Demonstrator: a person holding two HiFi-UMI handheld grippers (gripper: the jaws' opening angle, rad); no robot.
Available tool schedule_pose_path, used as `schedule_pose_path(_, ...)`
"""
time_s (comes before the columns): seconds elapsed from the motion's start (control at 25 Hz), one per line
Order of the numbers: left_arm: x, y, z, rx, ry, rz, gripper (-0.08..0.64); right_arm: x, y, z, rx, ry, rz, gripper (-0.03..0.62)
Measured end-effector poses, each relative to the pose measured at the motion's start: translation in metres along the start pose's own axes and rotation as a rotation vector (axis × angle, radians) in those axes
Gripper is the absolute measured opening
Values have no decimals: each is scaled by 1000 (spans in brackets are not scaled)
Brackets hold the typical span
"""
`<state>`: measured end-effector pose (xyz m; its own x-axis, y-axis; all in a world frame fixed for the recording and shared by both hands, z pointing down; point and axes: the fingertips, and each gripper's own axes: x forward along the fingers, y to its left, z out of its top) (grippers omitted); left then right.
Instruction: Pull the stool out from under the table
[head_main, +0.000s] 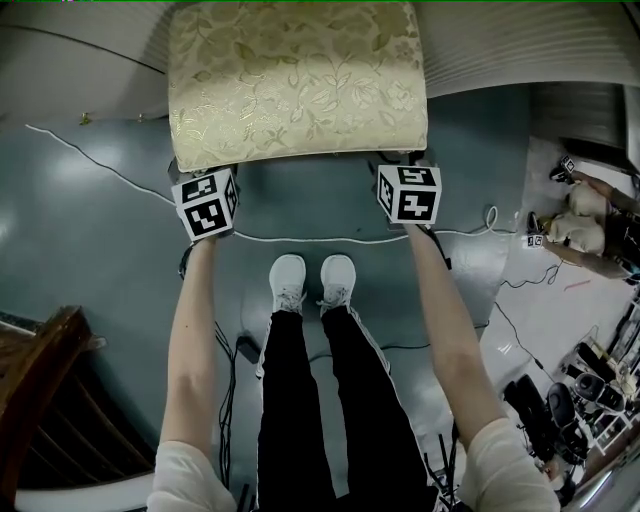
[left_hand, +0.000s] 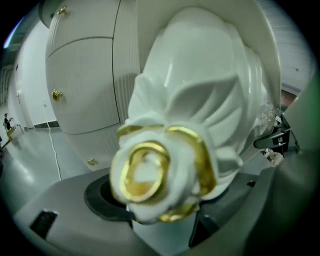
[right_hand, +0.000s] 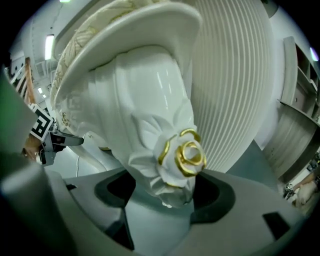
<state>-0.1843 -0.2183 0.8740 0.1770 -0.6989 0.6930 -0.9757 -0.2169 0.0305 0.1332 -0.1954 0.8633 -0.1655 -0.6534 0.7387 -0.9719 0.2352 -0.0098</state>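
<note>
The stool (head_main: 296, 82) has a gold floral cushion and white carved legs, and stands on the grey floor in front of a white ribbed table (head_main: 70, 60). My left gripper (head_main: 208, 200) is at the cushion's near left corner and my right gripper (head_main: 408, 192) at its near right corner. In the left gripper view a white leg with a gold-edged rose (left_hand: 160, 170) fills the space between the jaws of my left gripper (left_hand: 160, 222). In the right gripper view, a matching leg (right_hand: 172, 160) sits clamped in my right gripper (right_hand: 162, 212). The fingertips are hidden under the cushion in the head view.
A white cable (head_main: 110, 170) runs across the floor past the stool. The person's white shoes (head_main: 311, 280) stand just behind the grippers. Dark wooden furniture (head_main: 40, 390) is at the lower left and loose gear (head_main: 585, 385) at the right. A white cabinet with gold knobs (left_hand: 85, 85) stands behind the stool.
</note>
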Motion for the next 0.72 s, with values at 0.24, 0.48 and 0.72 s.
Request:
schedule_pose_path(0.24, 2, -2, -2, 36, 2, 10, 238, 4, -8, -1, -30, 11, -31, 230)
schedule_pose_path(0.48, 2, -2, -3, 68, 8, 4, 227, 4, -7, -2, -34, 14, -38, 226)
schedule_pose_path(0.72, 1, -1, -4, 88, 28, 9, 221, 4, -7, -3, -39, 35, -39, 224)
